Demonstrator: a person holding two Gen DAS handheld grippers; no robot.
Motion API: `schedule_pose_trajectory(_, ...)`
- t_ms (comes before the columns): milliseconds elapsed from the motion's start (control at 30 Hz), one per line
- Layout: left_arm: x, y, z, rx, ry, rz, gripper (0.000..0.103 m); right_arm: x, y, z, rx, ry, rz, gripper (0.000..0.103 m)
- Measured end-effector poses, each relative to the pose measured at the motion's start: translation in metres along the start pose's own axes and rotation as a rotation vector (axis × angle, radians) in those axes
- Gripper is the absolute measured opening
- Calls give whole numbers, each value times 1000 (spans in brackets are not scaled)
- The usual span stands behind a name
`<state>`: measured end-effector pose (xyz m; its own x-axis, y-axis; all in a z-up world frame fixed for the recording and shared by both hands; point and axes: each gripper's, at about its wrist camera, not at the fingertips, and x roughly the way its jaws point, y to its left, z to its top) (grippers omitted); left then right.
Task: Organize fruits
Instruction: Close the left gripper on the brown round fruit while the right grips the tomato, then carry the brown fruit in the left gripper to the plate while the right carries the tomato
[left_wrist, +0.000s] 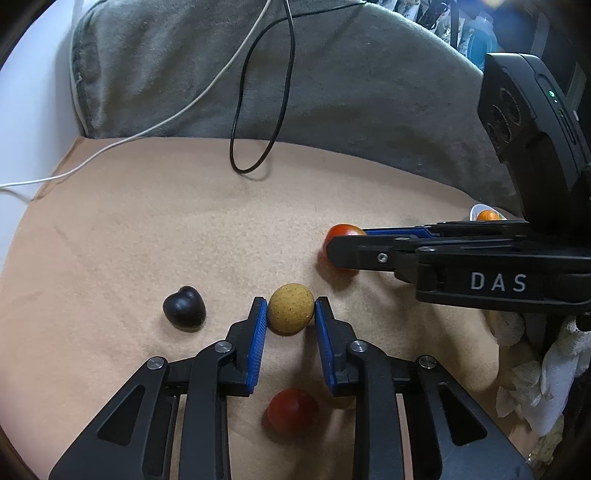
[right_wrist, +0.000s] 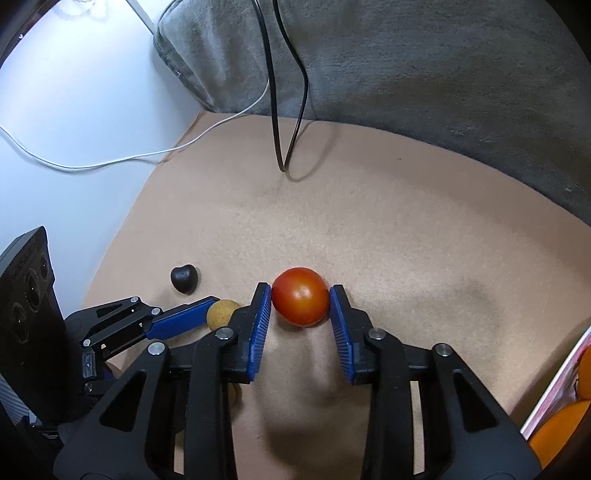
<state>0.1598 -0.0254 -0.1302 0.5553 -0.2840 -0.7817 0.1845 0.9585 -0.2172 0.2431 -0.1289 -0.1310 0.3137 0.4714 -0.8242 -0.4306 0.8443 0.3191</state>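
On fuzzy tan cloth (left_wrist: 147, 229), left claw (left_wrist: 290, 312) pinching speckled yellow ball (left_wrist: 291, 308), right claw (right_wrist: 300, 299) glossy tomato (right_wrist: 300, 296).

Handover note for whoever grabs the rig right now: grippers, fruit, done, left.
Left gripper: jaws closed against the yellow speckled fruit, which seems to sit on the tan cloth.
Right gripper: jaws bracketing the red-orange tomato, apparently touching, lift not confirmed.
Loose on the cloth: dark heart-shaped fruit and a red fruit below the left jaws.
Done: some orange fruits lie in a container at the right edge.
Left: move both gripped fruits, then the two loose ones.
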Motion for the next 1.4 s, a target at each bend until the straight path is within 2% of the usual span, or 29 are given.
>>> schedule_pose_trajectory(300,-18,-7,-2,9,-39,-7,25,-39,-2,-11,-14,-60,0,34)
schedule_pose_trajectory(600,-34,-36,0,46,-78,-66,25,-100,-9,-39,-54,-141,-51,34)
schedule_pose_trajectory(1033,-38,-110,12,156,-113,-206,25,-185,-70,-99,62,-250,-160,34)
schedule_pose_trajectory(1400,-32,-165,7,240,-97,-291,25,-220,-116,-131,170,-293,-232,34)
